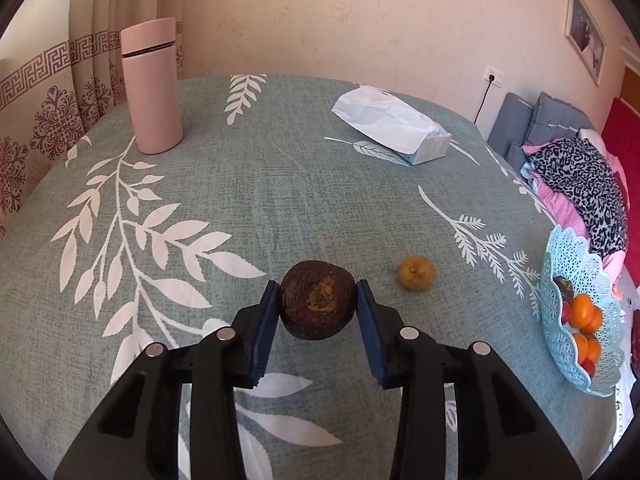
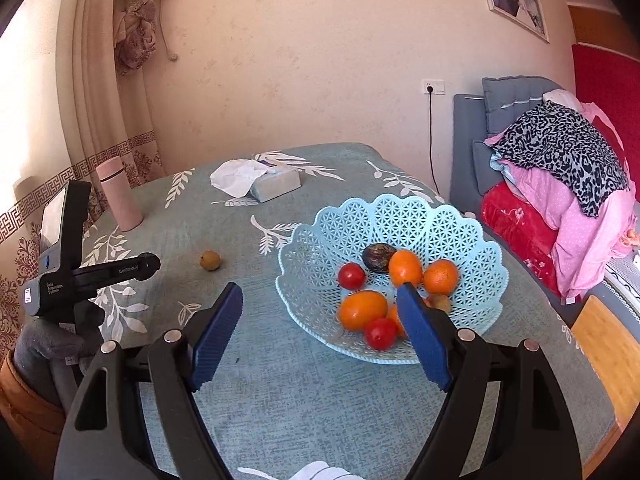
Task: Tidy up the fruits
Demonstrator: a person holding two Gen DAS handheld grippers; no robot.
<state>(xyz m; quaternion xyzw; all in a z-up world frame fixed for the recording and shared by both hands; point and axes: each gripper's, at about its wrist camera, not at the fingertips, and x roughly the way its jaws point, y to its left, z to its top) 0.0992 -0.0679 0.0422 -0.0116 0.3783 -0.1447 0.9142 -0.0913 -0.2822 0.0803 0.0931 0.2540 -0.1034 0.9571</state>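
A dark brown, wrinkled round fruit (image 1: 317, 300) sits between the blue pads of my left gripper (image 1: 318, 294), which touch it on both sides just above the leaf-print tablecloth. A small yellow-brown fruit (image 1: 416, 273) (image 2: 210, 260) lies on the cloth to its right. The light-blue lattice basket (image 2: 400, 216) (image 1: 568, 248) holds oranges (image 2: 405, 267), red tomatoes (image 2: 351, 276) and one dark fruit (image 2: 378, 257). My right gripper (image 2: 320, 292) hovers open at the basket's near-left rim with nothing between its fingers. In the right wrist view the left gripper's body (image 2: 80, 276) shows at the left edge.
A pink tumbler (image 1: 152, 88) (image 2: 118, 196) stands at the table's far left. A tissue box (image 1: 396, 128) (image 2: 276, 186) lies at the far middle. A sofa with piled bedding (image 2: 560, 184) stands right of the table, and a wooden seat (image 2: 604, 344) is at the near right.
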